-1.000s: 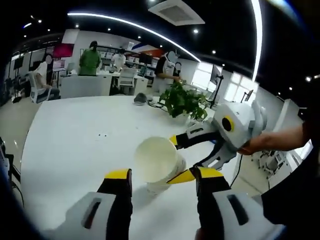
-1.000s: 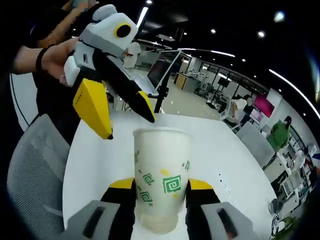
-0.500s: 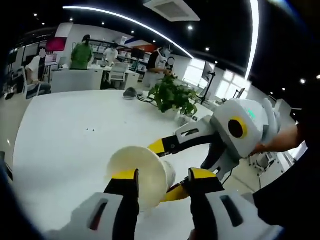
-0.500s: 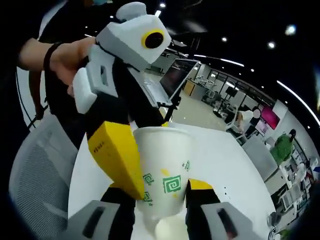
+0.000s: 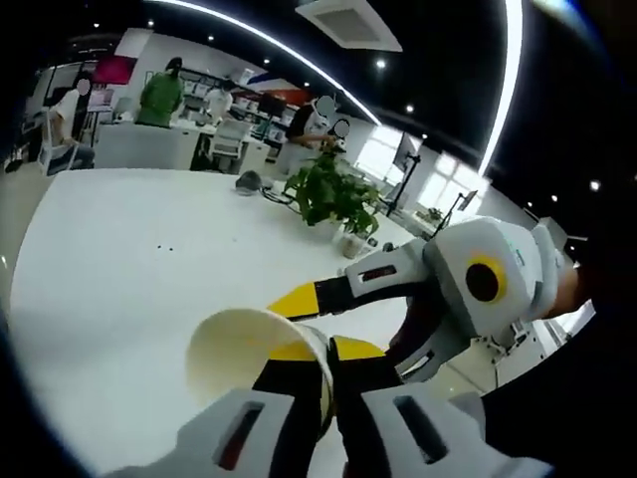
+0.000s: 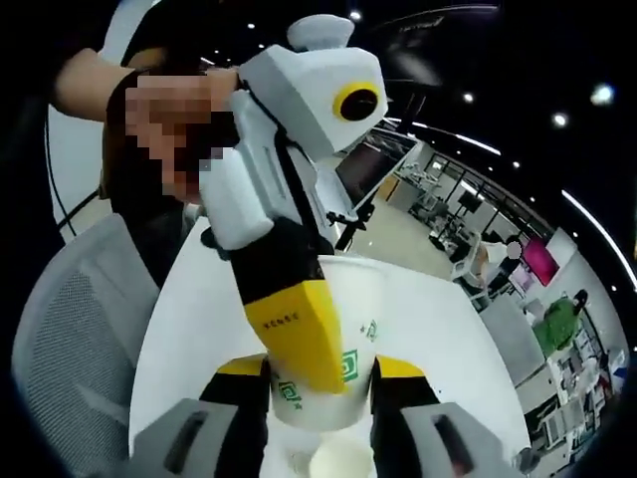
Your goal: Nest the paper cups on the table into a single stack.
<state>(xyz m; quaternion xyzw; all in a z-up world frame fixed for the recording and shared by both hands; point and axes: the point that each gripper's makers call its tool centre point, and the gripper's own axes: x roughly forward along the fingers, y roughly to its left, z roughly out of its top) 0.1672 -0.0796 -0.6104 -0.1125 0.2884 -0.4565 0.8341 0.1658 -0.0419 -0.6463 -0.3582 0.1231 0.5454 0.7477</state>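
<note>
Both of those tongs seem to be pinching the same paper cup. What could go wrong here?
The left tongs pinch the paper cup's thin rim wall while the right tongs squeeze its sides, so the soft cup could crease or go oval. If the two hands pull apart, the rim might tear. Another cup sits just below; a misshapen cup may jam instead of nesting.

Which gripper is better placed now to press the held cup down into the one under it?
Probably the right gripper. Its jaws hold the cup by both sides, upright, above what looks like a second cup. The left gripper only pinches the wall near the rim.
</note>
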